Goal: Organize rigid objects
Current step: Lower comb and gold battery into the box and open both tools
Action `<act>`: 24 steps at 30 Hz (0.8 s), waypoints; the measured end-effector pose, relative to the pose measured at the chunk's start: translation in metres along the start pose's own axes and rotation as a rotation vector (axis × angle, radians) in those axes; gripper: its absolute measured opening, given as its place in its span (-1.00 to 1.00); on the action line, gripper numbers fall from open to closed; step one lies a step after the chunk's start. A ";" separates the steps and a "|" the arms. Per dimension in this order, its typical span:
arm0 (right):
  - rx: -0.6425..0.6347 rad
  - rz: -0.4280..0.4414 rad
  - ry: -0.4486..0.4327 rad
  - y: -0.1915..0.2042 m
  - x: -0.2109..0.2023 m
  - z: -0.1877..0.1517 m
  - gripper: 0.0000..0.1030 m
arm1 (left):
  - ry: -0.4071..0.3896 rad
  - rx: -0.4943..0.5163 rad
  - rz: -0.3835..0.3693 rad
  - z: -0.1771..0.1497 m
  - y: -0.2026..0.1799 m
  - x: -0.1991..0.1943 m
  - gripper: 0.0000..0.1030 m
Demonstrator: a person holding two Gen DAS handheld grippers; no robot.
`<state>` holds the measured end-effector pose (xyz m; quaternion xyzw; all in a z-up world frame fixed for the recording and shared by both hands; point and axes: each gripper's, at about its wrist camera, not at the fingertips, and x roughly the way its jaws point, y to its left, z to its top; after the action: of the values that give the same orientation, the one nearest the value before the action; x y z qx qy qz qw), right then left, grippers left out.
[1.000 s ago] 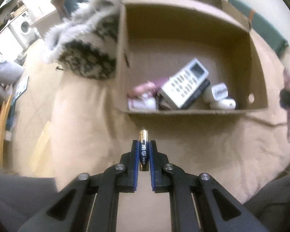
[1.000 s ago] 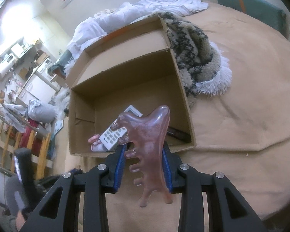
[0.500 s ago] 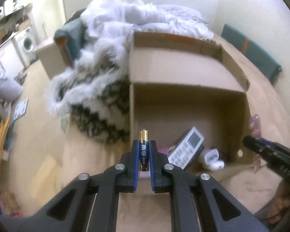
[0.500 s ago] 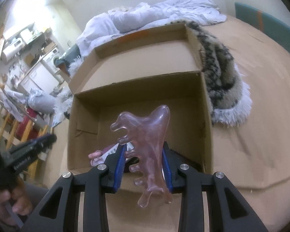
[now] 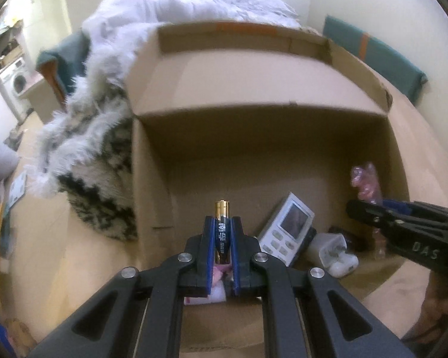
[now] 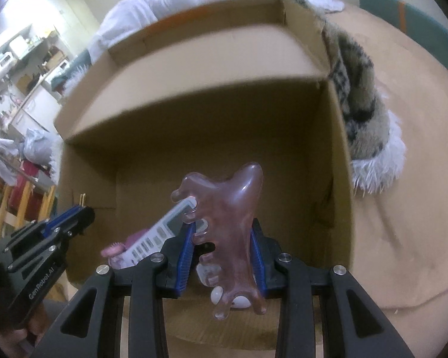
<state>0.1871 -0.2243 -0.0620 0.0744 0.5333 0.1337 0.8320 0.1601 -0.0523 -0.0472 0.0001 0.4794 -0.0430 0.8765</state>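
Note:
My left gripper point(image 5: 222, 229) is shut on a black and gold battery point(image 5: 222, 232), held upright over the front edge of an open cardboard box point(image 5: 254, 77). My right gripper point(image 6: 222, 238) is shut on a pink translucent comb-shaped massage tool point(image 6: 230, 223), also over the box's point(image 6: 194, 59) front edge. Inside the box lie a white remote point(image 5: 286, 229), a white earbud case point(image 5: 337, 256) and a pink item point(image 5: 221, 274). The right gripper with the pink tool point(image 5: 366, 182) shows at the right of the left wrist view; the left gripper point(image 6: 59, 226) shows at the left of the right wrist view.
The box sits on a tan bedspread point(image 6: 403, 208). A furry black-and-white blanket point(image 5: 89, 155) lies against one side of the box, with white bedding point(image 5: 194, 6) behind. A teal cushion point(image 5: 373, 50) is at the far right. A washing machine point(image 5: 15, 80) stands far left.
Both grippers have moved forward and closer to the box, from well in front of it to over its front edge. Each still holds its object.

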 end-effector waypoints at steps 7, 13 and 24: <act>0.004 -0.012 0.043 0.000 0.015 -0.008 -0.30 | -0.016 -0.029 -0.004 -0.006 0.008 0.004 -0.83; 0.034 -0.029 0.062 -0.003 0.023 -0.006 -0.30 | -0.013 -0.042 0.053 -0.007 0.012 0.008 -0.83; 0.059 0.034 -0.005 -0.007 0.010 0.003 -0.28 | -0.083 -0.015 0.093 -0.007 0.004 -0.010 0.09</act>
<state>0.1945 -0.2275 -0.0715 0.1082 0.5336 0.1320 0.8283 0.1492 -0.0468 -0.0424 0.0141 0.4426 0.0016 0.8966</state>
